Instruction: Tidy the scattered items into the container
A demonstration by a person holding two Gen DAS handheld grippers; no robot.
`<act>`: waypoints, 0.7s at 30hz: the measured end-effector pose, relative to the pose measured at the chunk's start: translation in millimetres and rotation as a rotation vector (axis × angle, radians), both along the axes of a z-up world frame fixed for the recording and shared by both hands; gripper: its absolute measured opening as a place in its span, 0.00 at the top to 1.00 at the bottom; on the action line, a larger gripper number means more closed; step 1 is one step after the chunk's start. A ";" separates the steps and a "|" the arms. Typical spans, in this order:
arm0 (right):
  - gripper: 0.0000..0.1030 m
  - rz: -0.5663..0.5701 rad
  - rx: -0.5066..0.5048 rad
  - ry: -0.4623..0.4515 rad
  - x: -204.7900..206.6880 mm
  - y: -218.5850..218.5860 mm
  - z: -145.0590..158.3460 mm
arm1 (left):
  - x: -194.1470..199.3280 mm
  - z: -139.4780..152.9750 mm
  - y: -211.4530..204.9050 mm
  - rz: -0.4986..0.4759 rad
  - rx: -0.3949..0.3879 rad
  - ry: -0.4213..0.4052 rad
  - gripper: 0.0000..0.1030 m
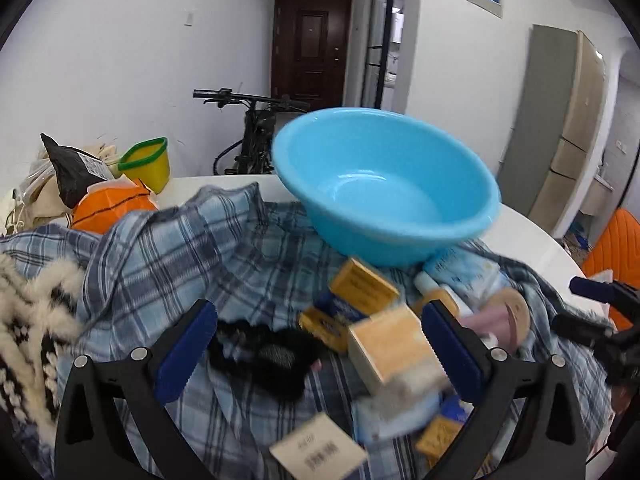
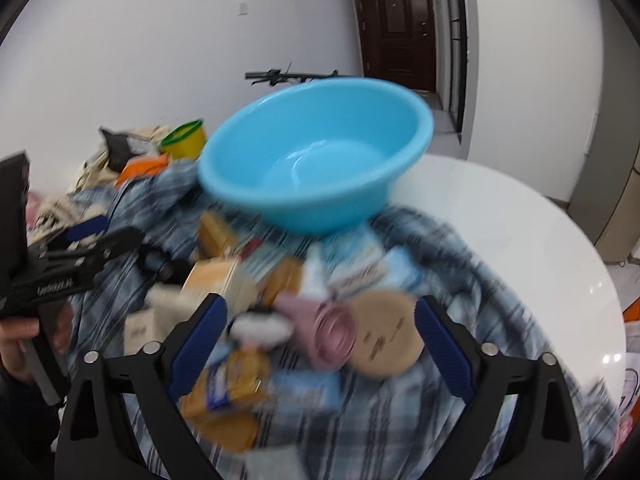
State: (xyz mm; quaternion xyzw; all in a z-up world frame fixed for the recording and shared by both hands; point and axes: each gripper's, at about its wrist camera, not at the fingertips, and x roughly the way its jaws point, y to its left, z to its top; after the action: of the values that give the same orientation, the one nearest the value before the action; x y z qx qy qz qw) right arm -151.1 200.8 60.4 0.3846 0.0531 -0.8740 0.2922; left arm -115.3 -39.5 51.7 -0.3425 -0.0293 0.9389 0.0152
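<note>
A light blue plastic basin (image 1: 384, 184) stands empty and tilted on a blue plaid cloth (image 1: 168, 248); it also shows in the right wrist view (image 2: 316, 160). In front of it lies a heap of small boxes and packets: a tan box (image 1: 392, 348), a yellow box (image 1: 364, 284), a black furry item (image 1: 264, 352), a pink roll with a round tan lid (image 2: 384, 336). My left gripper (image 1: 316, 340) is open above the heap, holding nothing. My right gripper (image 2: 320, 340) is open above the pink roll, holding nothing. The right wrist view is blurred.
A round white table (image 2: 500, 216) carries the cloth. A yellow cup with a green rim (image 1: 148, 164), an orange ball (image 1: 112, 204) and a black bag (image 1: 72, 168) stand at the back left. A knitted black-and-white cloth (image 1: 24, 320) lies left. A bicycle (image 1: 252, 136) stands behind.
</note>
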 end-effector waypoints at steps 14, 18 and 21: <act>0.06 0.026 0.114 0.068 43.0 11.1 -26.0 | 39.2 -30.8 26.3 -0.073 -0.059 -0.054 0.00; 0.06 0.053 0.132 0.039 44.8 5.7 -37.3 | 38.9 -41.1 25.6 -0.082 -0.028 -0.089 0.00; 0.06 0.077 0.129 0.012 45.8 1.2 -44.0 | 37.5 -46.2 27.8 -0.087 -0.039 -0.102 0.00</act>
State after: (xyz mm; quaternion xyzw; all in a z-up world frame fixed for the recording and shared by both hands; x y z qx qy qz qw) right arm -105.3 202.0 16.4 0.3948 0.1259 -0.8592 0.3001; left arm -77.8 -11.7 5.5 -0.3912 0.0033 0.9190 0.0477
